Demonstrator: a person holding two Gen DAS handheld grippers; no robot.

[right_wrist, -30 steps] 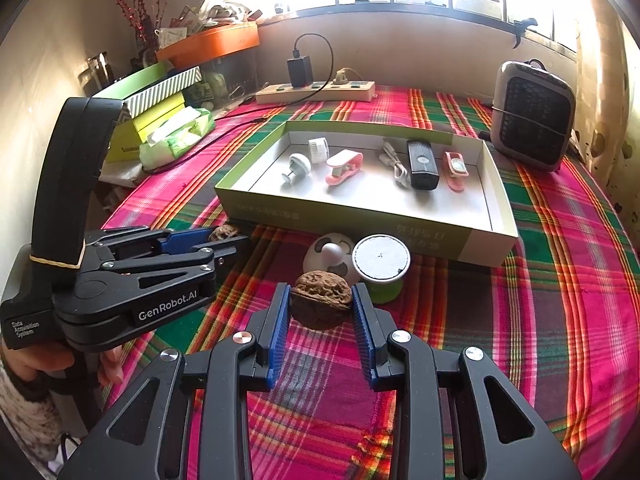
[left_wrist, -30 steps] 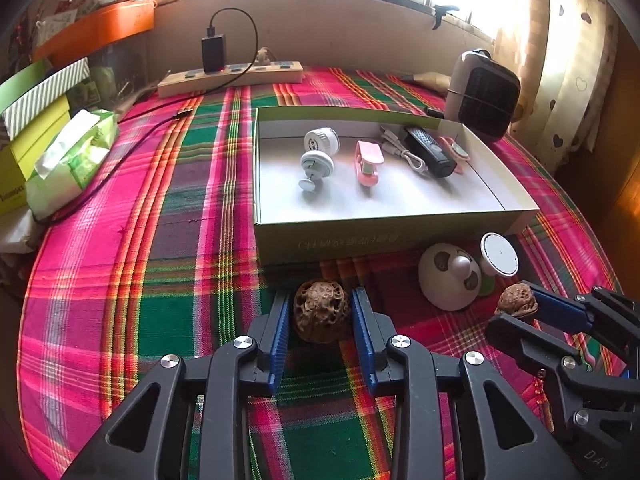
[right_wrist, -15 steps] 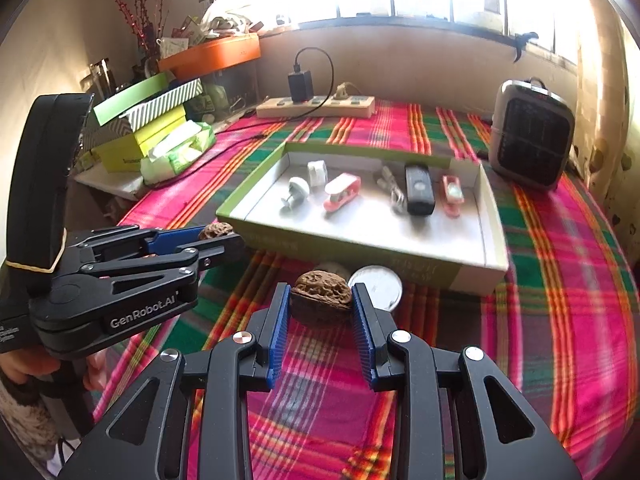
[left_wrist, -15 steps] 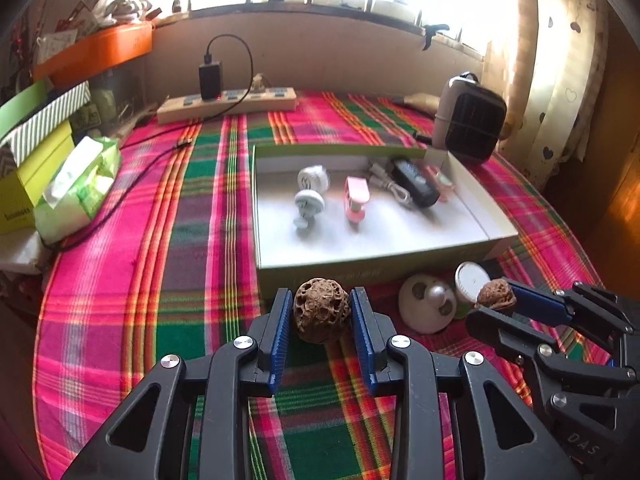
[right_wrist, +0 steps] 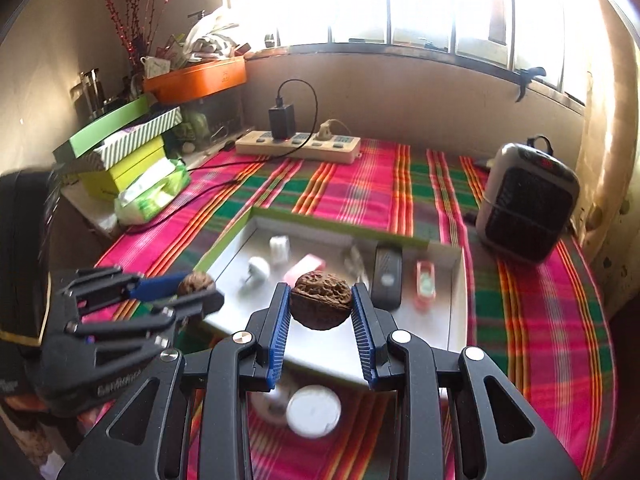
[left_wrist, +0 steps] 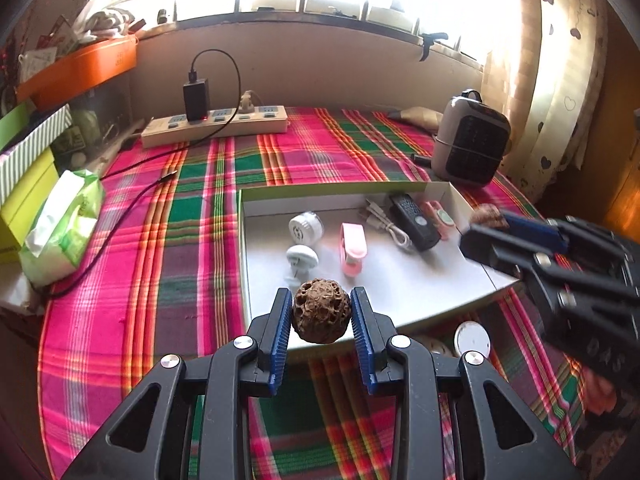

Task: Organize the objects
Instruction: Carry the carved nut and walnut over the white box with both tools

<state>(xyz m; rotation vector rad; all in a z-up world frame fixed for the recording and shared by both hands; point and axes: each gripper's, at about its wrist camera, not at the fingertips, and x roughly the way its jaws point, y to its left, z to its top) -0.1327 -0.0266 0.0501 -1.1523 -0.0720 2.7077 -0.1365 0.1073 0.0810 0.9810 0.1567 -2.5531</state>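
left wrist view: left gripper (left_wrist: 320, 316) clamped on round pitted walnut (left_wrist: 322, 315), carried above the near edge of the open box (left_wrist: 436, 189). right gripper (right_wrist: 321, 307) clamped on flatter ridged walnut (right_wrist: 321, 306), above the same edge. already in the box: plugs, clip, cable, remote. judged left: both walnuts to set in; white dome (left_wrist: 436, 347) and lidded jar (left_wrist: 472, 339) on the tablecloth (left_wrist: 132, 280) beside the box's near edge.

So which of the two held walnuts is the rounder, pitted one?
The walnut in the left tongs: ball-shaped and pocked. The right tongs' walnut is flatter, with a seam.
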